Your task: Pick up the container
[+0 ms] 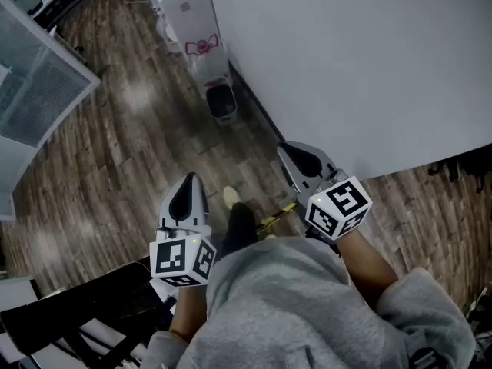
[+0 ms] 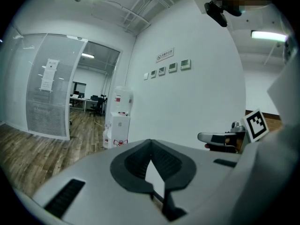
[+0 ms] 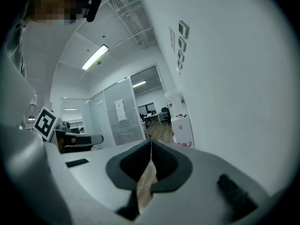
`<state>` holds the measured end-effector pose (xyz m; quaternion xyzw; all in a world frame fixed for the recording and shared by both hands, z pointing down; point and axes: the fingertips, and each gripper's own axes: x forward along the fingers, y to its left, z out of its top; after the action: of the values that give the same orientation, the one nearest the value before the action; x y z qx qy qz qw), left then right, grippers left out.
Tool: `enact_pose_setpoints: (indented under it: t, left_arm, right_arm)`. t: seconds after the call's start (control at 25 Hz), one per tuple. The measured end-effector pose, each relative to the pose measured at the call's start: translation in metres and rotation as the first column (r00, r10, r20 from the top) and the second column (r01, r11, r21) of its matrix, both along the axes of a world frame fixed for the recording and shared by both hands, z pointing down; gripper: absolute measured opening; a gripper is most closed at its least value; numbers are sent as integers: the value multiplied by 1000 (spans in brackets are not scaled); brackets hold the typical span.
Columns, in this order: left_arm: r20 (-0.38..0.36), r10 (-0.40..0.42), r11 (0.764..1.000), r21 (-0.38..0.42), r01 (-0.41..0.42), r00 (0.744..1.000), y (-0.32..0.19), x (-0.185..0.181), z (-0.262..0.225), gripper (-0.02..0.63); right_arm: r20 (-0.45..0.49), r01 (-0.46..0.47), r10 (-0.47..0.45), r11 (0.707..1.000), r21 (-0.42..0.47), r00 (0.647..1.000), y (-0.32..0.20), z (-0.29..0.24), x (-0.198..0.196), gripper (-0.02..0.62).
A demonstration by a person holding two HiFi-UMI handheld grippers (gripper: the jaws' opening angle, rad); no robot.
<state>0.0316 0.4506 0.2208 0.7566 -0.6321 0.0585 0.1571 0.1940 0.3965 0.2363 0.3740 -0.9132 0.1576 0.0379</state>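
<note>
No container that I can name as the task's own shows in any view. My left gripper (image 1: 187,180) is held out over the wood floor with its jaws closed together and nothing between them; the left gripper view shows its tips (image 2: 150,142) meeting. My right gripper (image 1: 290,151) is level with it, close to the white wall, also shut and empty, tips (image 3: 151,142) touching. Each gripper shows in the other's view: the right one (image 2: 220,138) and the left one (image 3: 79,139).
A white wall (image 1: 369,68) runs along the right. Against it ahead stand a white water dispenser (image 1: 188,14) and a small dark bin (image 1: 221,102). A glass partition (image 1: 38,91) lies to the left, and black furniture (image 1: 77,314) at the lower left. My shoe (image 1: 231,197) is on the floor.
</note>
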Motion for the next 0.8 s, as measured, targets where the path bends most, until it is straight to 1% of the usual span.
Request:
enact_pose_setpoints:
  t: [0.2,0.52,0.8]
  left_arm:
    - [-13,13,1000,-10,-13,1000,-44,-20,3,12]
    - [-40,-11,999,-32,10,999,-96,-73,9,12]
    - [-49,-13,998,-60,10,999,-140,-115,15,12]
  right_arm:
    - [-16,-4,4,1000,-21,1000,-45,1,-22,25]
    - [-38,30,-32,999,-40,999,-96,4,-79,25]
    - [-45,33,-36,998,-57,998,-139,7,-123,25]
